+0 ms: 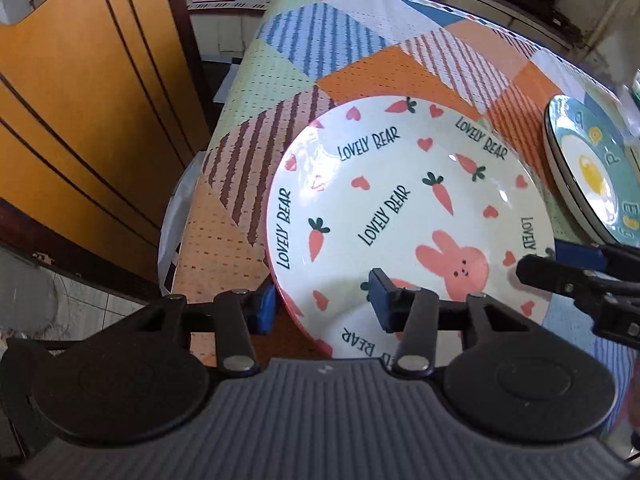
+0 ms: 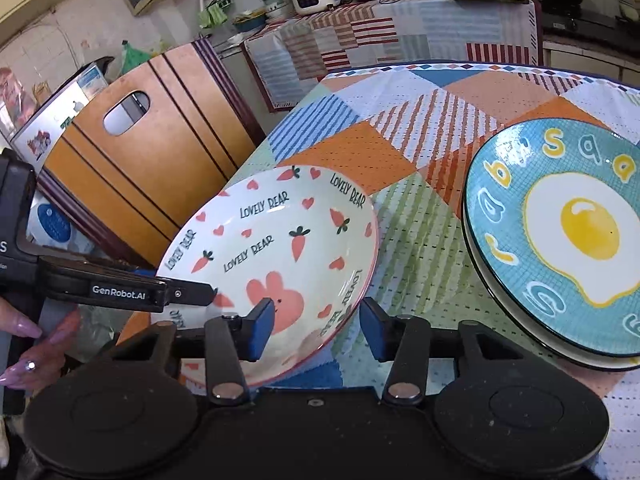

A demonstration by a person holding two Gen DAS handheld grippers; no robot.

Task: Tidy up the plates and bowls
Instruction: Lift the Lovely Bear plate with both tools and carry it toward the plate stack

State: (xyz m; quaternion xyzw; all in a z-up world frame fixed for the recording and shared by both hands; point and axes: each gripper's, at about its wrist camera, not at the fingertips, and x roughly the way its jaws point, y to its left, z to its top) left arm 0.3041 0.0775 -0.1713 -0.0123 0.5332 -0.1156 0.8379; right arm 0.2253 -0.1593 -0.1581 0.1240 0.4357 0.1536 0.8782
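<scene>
While the rabbit plate (image 1: 404,216) sat tilted on the patchwork tablecloth (image 1: 256,92), I had my left gripper (image 1: 322,300) spread wide, straddling its near rim, one pad outside and one over the plate, not clamped. My right gripper (image 2: 316,326) likewise stood open astride the rim at the opposite side. The egg plates (image 2: 560,240), stacked, lay just beside it.

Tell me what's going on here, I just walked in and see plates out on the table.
A person is sorting dishes with two handheld grippers. Both the left gripper and the right gripper have open jaws straddling the near rim of the rabbit plate, one finger over the inside and one outside. It looks tipped up on the patchwork tablecloth. To its right, the blue egg plate tops a small stack, untouched.
</scene>
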